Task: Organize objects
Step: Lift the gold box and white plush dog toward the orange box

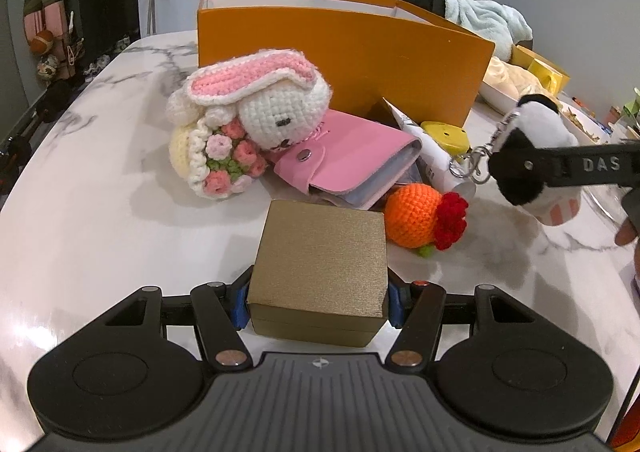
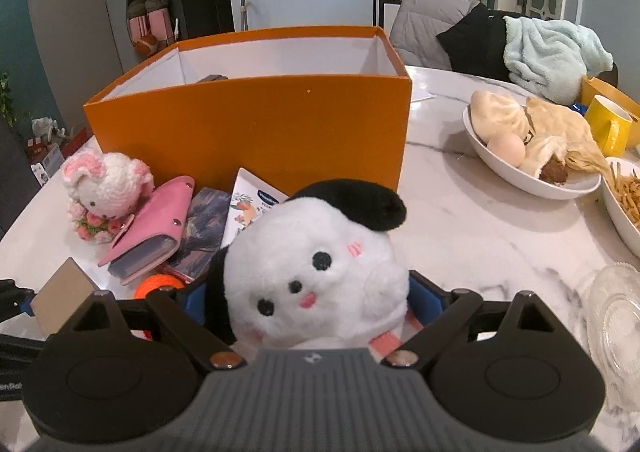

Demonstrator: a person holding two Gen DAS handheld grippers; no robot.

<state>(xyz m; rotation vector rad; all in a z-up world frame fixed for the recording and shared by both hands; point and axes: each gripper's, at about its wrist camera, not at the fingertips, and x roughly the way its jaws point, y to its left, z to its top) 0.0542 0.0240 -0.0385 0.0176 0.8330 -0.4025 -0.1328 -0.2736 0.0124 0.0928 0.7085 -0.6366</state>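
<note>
Both hand-held grippers carry items near an orange box on a marble counter.

Left wrist view: the left hand-held gripper (image 1: 318,302) clamps a gold box (image 1: 320,268) low over the counter (image 1: 100,219); lifting could knock the crochet orange (image 1: 420,217) or pink wallet (image 1: 352,159).
Right wrist view: the right hand-held gripper (image 2: 312,304) squeezes a plush dog (image 2: 316,272) before the orange box (image 2: 248,123); its soft body may slip, or catch the box wall.

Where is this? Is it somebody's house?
Most likely a home dining room. The white marble table holds a white bowl of buns and an egg and a yellow mug. Behind are a grey sofa and a fluffy pale blue blanket.
</note>
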